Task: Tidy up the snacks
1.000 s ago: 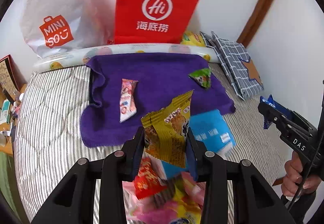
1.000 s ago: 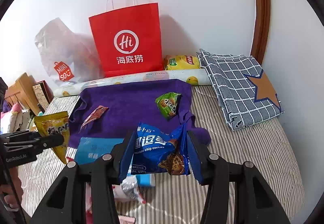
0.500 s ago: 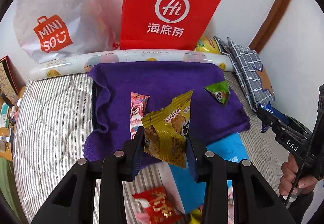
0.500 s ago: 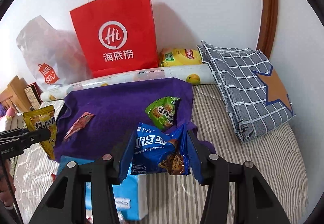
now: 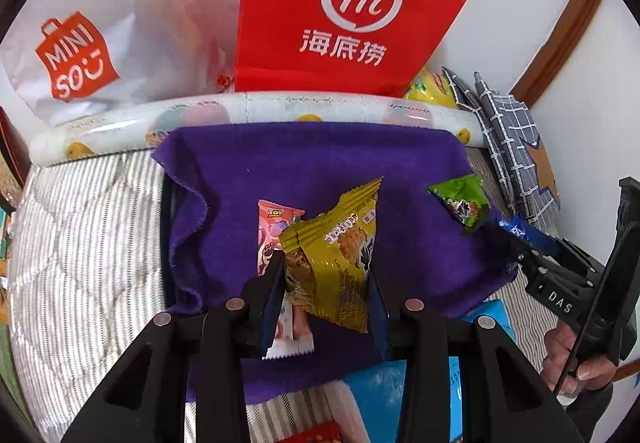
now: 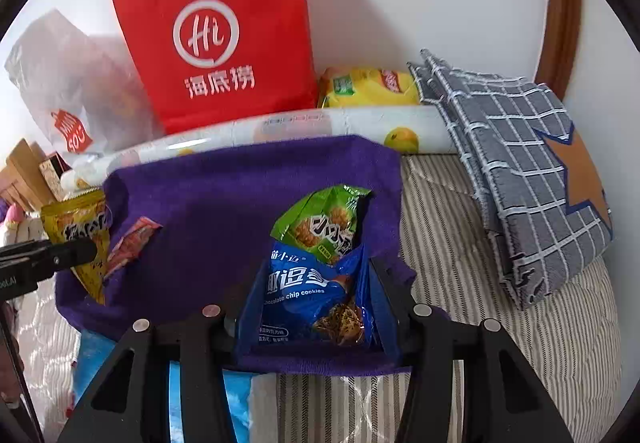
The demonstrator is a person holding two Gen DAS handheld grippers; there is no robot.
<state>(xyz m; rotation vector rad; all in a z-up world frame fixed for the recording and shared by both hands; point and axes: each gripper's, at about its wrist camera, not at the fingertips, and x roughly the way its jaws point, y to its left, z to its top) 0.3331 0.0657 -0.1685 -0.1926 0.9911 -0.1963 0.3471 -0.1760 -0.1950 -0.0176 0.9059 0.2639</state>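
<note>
The left gripper is clenched on a gold snack packet, which hangs over the middle of the purple towel, its long axis tilted toward the upper right of the left wrist frame and overlapping the pink wrapped candy lying lengthwise below it. The right gripper grips a blue chocolate chip cookie bag above the towel's near right part, just below the green snack packet, so each hand is nearest its own side.

fuzzy purple towel, glossy gold packet
</note>
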